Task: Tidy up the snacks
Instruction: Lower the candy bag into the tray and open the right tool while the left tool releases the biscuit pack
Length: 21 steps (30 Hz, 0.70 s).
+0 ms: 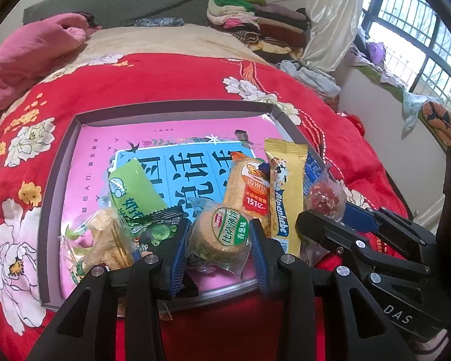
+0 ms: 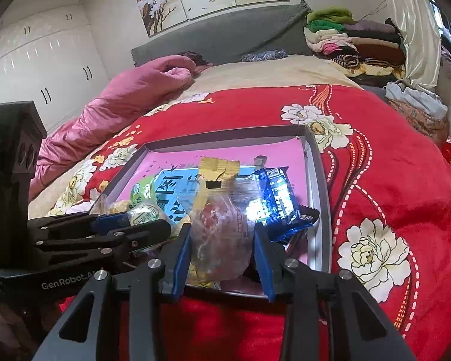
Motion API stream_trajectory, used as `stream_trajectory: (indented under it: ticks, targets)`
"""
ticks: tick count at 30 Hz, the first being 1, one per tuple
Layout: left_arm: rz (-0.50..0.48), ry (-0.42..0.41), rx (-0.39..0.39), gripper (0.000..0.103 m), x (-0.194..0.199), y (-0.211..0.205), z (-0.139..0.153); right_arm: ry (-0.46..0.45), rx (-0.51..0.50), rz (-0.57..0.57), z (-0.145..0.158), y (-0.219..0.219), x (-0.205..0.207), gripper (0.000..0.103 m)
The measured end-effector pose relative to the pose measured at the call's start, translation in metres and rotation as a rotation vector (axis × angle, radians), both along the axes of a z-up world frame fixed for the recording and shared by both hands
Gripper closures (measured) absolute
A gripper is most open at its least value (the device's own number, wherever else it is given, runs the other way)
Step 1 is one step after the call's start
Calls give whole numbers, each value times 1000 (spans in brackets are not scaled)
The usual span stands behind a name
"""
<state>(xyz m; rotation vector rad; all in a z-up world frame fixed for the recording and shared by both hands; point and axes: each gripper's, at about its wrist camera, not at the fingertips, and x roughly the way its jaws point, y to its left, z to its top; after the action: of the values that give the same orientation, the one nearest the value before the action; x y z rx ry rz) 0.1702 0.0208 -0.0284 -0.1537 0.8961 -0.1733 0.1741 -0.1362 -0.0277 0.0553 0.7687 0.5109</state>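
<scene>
Clamping a round biscuit packet [image 1: 219, 237] at the near edge of the grey tray [image 1: 171, 107] on the bed, the left hand-held gripper [image 1: 218, 242] sits left of the right hand-held gripper [image 2: 222, 240], which grips a clear red-filled snack bag [image 2: 222, 225].

A soft red blanket with white flowers [image 1: 165, 81] covers the bed. A puffy pink quilt [image 2: 114, 102] lies beside folded clothes [image 1: 255, 21].
</scene>
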Motion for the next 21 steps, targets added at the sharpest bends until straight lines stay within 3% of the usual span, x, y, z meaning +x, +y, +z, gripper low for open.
stream_trajectory:
  ticks: [21]
  targets:
    - [7, 0, -2, 61, 1, 1, 0, -1, 6, -24, 1, -6, 0, 63]
